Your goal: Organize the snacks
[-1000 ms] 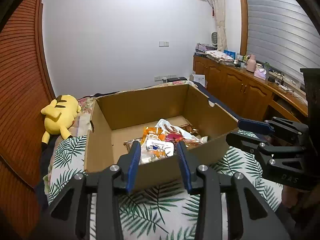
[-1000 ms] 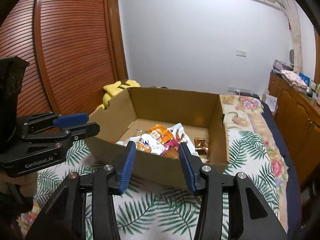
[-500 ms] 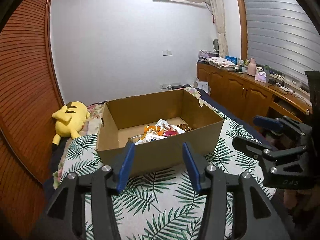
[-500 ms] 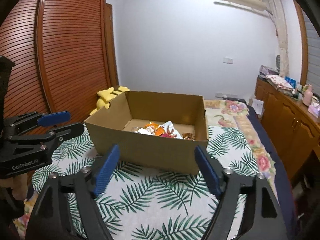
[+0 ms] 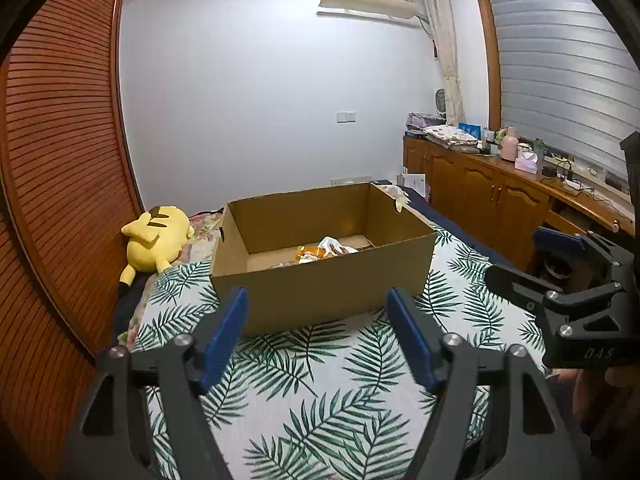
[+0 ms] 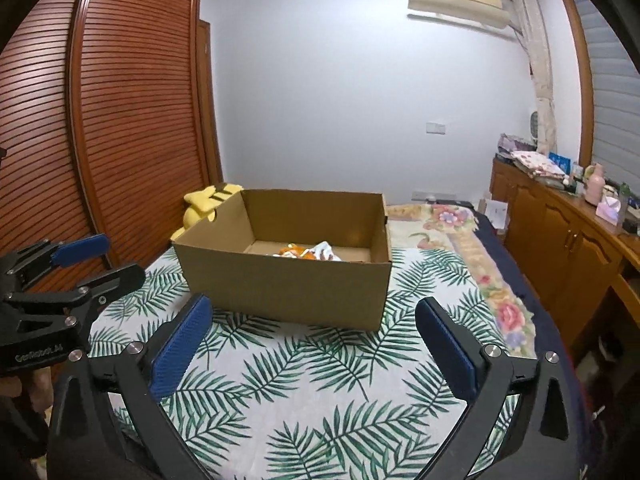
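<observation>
An open cardboard box (image 5: 328,288) stands on the leaf-print bedspread (image 5: 320,400); it also shows in the right wrist view (image 6: 288,284). Snack packets (image 5: 324,250), orange and white, lie on its floor and only their tops show over the near wall, also in the right wrist view (image 6: 308,251). My left gripper (image 5: 318,312) is open and empty, held back from the box's near wall. My right gripper (image 6: 314,322) is open wide and empty, also short of the box. Each gripper shows at the other view's edge.
A yellow plush toy (image 5: 158,238) lies left of the box by the slatted wooden wardrobe (image 5: 52,200). A wooden cabinet (image 5: 492,204) with clutter on top runs along the right wall. A floral blanket (image 6: 452,224) lies beyond the box on the right.
Both grippers have pulled back and away from the box, so it looks smaller and farther. Both jaws have opened wider, the right one most.
</observation>
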The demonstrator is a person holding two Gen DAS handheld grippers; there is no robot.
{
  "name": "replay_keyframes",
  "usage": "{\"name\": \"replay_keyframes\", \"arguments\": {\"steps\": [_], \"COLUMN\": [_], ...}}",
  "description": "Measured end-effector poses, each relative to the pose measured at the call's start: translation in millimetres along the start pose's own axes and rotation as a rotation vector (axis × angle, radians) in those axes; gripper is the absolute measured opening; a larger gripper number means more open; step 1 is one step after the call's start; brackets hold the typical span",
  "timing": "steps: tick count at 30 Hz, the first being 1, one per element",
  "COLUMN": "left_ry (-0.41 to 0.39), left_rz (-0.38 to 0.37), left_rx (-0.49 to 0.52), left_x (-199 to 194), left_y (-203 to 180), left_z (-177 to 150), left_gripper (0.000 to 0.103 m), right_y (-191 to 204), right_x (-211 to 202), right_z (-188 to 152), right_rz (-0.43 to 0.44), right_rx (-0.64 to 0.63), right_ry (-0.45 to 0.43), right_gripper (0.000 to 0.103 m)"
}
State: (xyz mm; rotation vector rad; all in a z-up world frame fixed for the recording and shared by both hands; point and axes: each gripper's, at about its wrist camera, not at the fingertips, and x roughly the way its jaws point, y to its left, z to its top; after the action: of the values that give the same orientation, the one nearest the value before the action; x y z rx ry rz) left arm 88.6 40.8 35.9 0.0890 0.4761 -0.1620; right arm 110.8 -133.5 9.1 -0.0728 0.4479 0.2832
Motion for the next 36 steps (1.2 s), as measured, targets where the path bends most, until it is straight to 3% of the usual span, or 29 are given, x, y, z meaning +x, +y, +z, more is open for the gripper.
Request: {"name": "replay_keyframes", "arguments": {"steps": [3, 7, 12, 17, 24, 36], "left_ry": [-0.002, -0.004, -0.022, -0.044, -0.066, -0.055], "left_rz": [0.008, 0.023, 0.087, 0.061, 0.091, 0.097], "left_rx": [-0.023, -0.047, -0.047, -0.060, -0.047, -0.080], "left_x": [-7, -15, -29, -46, -64, -69], "left_y": [2, 2, -2, -5, -15, -10], "left_z": [-5, -11, -21, -27, -34, -50], "left_gripper": [0.089, 0.092, 0.093, 0.093, 0.093, 0.094], "right_y": [1, 4, 6, 9, 12, 10], "right_x": [-9, -18, -31, -43, -65, -82], "right_z": [-3, -9, -15, -18, -25, -39], "right_rz": [-0.008, -0.040, -0.055, -0.066, -0.073, -0.112], "right_rx": [0.002, -0.002, 0.009, 0.002, 0.009, 0.026], "right_ry": [-0.006, -0.010, -0.029, -0.043, -0.076, -0.093], "right_gripper": [0.103, 0.103, 0.103, 0.103, 0.103, 0.103]}}
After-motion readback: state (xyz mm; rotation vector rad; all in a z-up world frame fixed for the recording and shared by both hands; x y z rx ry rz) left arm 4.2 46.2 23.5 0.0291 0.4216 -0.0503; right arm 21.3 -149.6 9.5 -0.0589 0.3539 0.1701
